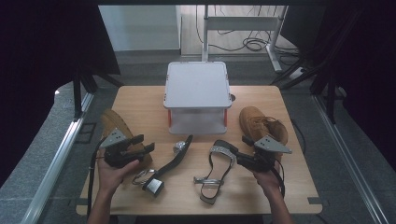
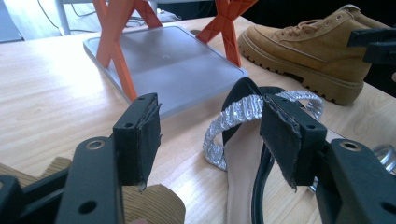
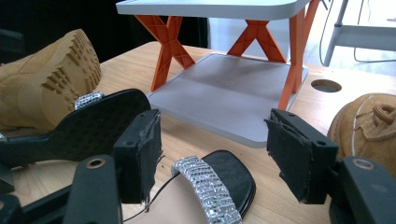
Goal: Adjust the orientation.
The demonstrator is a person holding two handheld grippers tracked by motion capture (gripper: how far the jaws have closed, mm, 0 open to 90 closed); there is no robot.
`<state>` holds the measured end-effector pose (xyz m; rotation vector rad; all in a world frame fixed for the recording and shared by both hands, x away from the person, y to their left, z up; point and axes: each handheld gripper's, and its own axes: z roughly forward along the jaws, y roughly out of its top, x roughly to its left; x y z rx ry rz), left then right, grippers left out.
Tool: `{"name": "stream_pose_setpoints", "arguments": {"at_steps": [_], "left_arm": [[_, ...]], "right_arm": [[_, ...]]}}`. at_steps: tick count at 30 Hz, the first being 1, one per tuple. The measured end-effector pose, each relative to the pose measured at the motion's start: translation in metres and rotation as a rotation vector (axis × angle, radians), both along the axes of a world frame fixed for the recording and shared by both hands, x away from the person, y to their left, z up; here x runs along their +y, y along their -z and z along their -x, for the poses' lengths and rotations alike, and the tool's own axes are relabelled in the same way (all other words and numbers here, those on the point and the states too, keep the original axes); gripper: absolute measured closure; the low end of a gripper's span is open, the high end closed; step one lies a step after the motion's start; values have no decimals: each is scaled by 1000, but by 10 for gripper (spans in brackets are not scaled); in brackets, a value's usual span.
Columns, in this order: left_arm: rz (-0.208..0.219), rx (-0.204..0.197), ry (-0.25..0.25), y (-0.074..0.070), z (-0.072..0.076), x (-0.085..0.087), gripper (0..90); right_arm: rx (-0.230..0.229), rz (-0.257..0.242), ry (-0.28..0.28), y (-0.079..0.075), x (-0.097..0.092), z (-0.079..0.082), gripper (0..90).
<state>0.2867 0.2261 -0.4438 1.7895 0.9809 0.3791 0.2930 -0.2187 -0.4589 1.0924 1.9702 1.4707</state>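
At the left of the table [image 1: 140, 100], the left claw [image 1: 142, 143] hovers with jaws apart and nothing between them, over the tan boot lying on its side [image 1: 114, 125] and beside the tipped black sandal [image 1: 170, 161]. The two-tier shelf rack [image 1: 197, 85] stands empty at the middle back. The right claw [image 1: 240, 156], likewise spread and empty, sits at the toe of the upright black sandal [image 1: 215, 170], near the standing tan boot [image 1: 261, 125]; this looks like the approach before a first grasp, and next it should probably straddle the silver strap [image 3: 205, 189] and squeeze.

Two-tier rack [image 1: 197, 88] at twelve o'clock; sandals [image 1: 215, 170] before me, one boot [image 1: 262, 125] at two, another [image 1: 120, 130] at ten.
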Motion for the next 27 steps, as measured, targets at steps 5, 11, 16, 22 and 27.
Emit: {"name": "stream_pose_setpoints", "arguments": {"at_steps": [5,11,16,22,27], "left_arm": [[-11,17,17,7,-1,-1,383],[-3,18,-5,5,-2,1,430],[-42,15,12,7,-2,0,494],[-17,22,-1,2,0,7,495],[-2,24,-8,1,-1,11,522]], "right_arm": [[18,13,8,5,-5,-3,358],[32,41,12,12,-8,2,358],[35,41,27,13,-9,4,350],[24,69,39,18,-3,5,330],[35,24,53,18,-7,1,343]]}}
